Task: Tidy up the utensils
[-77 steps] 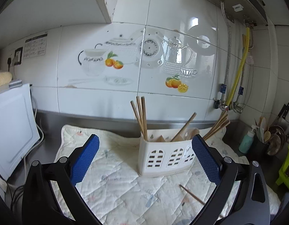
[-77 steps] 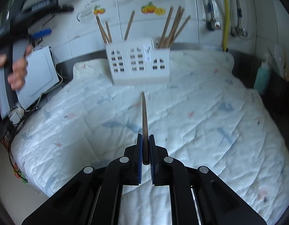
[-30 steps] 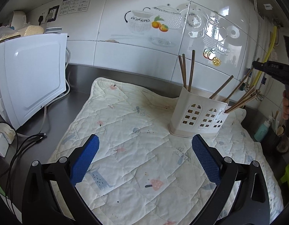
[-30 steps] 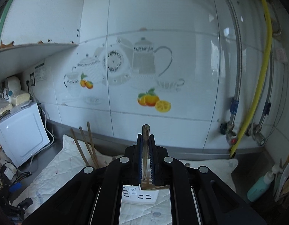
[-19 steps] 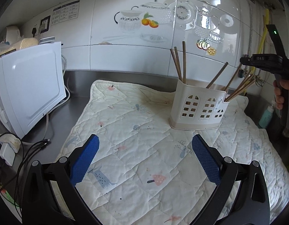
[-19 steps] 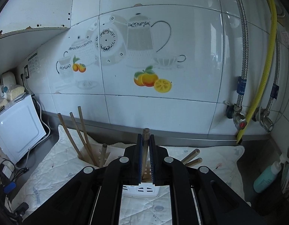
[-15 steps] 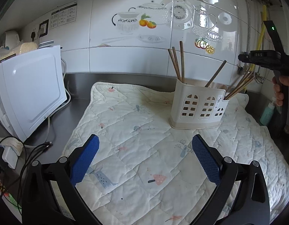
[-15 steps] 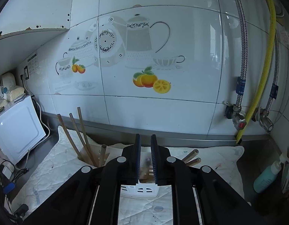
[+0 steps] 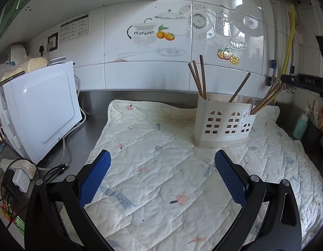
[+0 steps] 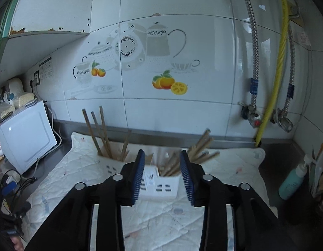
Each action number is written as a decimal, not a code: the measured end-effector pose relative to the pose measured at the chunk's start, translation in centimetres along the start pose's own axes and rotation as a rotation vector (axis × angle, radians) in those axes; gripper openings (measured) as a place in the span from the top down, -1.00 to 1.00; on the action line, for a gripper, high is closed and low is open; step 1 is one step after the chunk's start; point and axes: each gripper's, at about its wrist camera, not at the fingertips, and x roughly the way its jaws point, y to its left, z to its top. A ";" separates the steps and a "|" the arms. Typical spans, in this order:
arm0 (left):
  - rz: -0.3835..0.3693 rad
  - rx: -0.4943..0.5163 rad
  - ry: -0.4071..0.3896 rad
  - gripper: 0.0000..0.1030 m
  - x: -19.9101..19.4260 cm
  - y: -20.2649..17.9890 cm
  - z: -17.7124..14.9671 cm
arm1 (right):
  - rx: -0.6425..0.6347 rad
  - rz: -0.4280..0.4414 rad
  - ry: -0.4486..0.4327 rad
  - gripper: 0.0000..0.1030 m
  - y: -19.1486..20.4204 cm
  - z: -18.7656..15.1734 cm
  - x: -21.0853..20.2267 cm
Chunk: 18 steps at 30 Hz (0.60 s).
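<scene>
The left wrist view is taken from low over the quilted mat, looking forward and a little down between the left tongs toward the tiled wall. The white holder is seen a little way off, to the right. The right wrist view is taken much nearer, looking over the same holder between the right tongs. The holder, mat and wall are shared by both views.
</scene>
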 end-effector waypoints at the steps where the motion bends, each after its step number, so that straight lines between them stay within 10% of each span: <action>1: -0.007 -0.005 -0.003 -0.91 -0.2 0.0 0.0 | 0.002 -0.005 -0.002 0.26 0.1 -0.9 -0.7; 18: -0.080 -0.011 0.029 -0.91 -2.6 -0.3 -1.3 | 0.076 -0.049 0.030 -0.12 3.2 -10.7 -7.5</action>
